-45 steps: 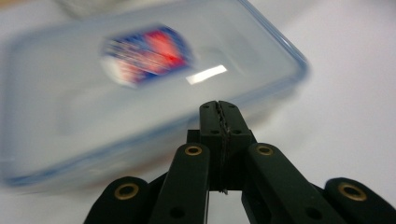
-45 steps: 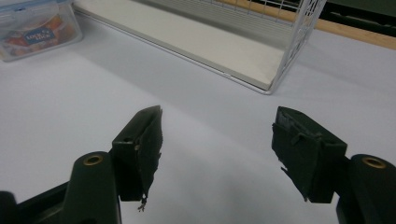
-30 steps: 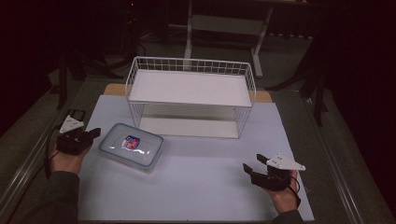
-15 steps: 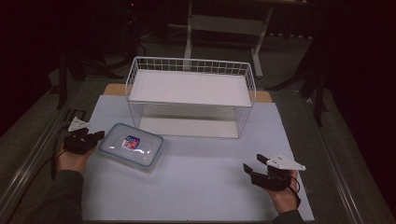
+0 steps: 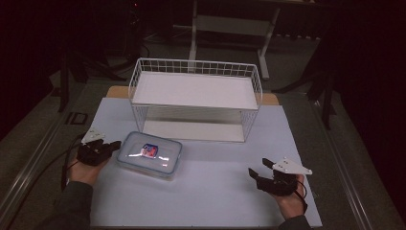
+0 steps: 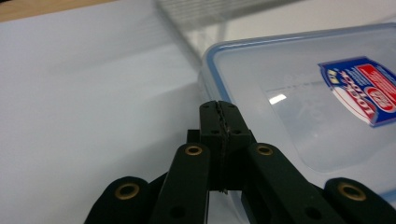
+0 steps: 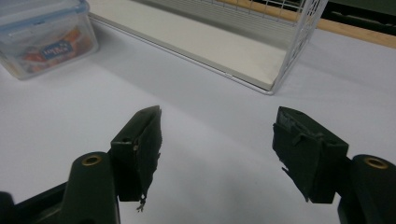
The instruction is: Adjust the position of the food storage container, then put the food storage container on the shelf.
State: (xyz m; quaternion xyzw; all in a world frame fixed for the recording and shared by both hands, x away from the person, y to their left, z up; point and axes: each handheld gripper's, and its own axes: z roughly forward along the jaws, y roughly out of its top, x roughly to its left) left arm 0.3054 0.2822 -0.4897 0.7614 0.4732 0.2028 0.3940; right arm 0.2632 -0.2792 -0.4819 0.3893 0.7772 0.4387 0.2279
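Clear plastic box (image 5: 150,154) sits lidded on the white mat, front-left of the wire shelf (image 5: 196,98). Left gripper (image 6: 219,122), jaws pressed together on nothing, noses its corner; it likely must part them first. Right gripper (image 7: 217,140) waits wide open.

A plastic box (image 5: 150,154) with a clear, blue-rimmed lid and a red-and-blue label lies just beside the tips of the left tongs (image 5: 115,145), well apart from the right tongs (image 5: 258,167). A white wire rack (image 5: 196,103) with two white shelves stands beyond both tongs, close behind the box. A pale sheet (image 5: 206,196) spreads under both tongs, and a wooden edge (image 5: 270,99) shows behind the rack.
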